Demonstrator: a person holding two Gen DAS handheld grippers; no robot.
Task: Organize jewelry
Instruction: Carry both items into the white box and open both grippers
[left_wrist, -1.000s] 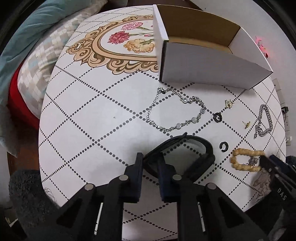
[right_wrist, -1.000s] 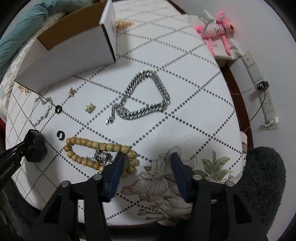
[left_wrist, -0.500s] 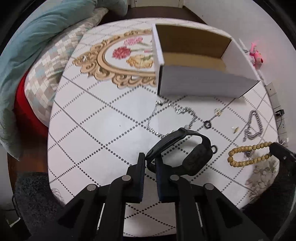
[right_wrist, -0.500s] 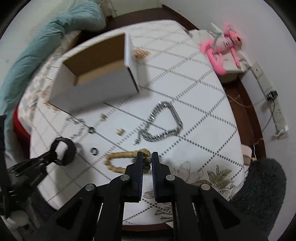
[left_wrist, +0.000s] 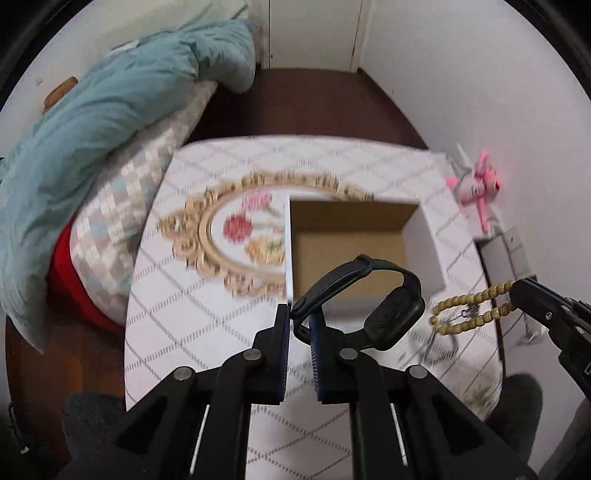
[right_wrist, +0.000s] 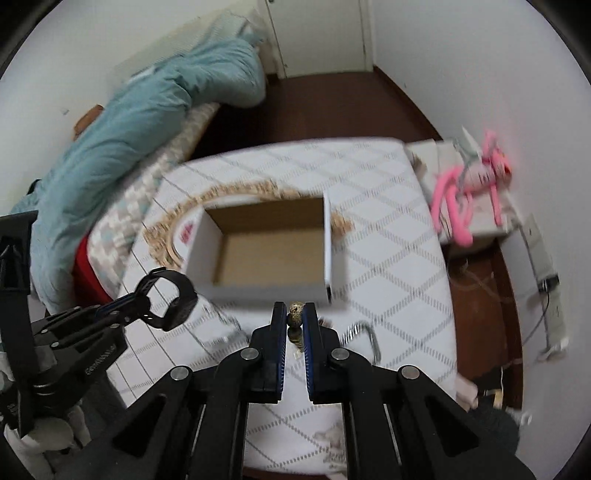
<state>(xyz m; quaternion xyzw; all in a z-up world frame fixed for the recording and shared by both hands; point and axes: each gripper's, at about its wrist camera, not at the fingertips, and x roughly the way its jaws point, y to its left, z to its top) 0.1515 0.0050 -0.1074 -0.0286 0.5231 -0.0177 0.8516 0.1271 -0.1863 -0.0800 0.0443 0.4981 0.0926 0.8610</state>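
A black rubbery watch with a looped strap (left_wrist: 373, 295) hangs mid-frame, pinched by its strap. A loop of tan wooden beads (left_wrist: 469, 310) dangles at right, clamped. The open white cardboard box (right_wrist: 266, 291) sits centre, interior bare brown.

Round table (left_wrist: 207, 332), white cloth with grey dotted diamond grid, gold-framed flower medallion (left_wrist: 236, 236) printed near middle. Open white cardboard box (right_wrist: 273, 254), brown inside, sits on medallion's edge. Blurred silver chain (right_wrist: 364, 334) lies on cloth near box; other small pieces too blurred to tell.
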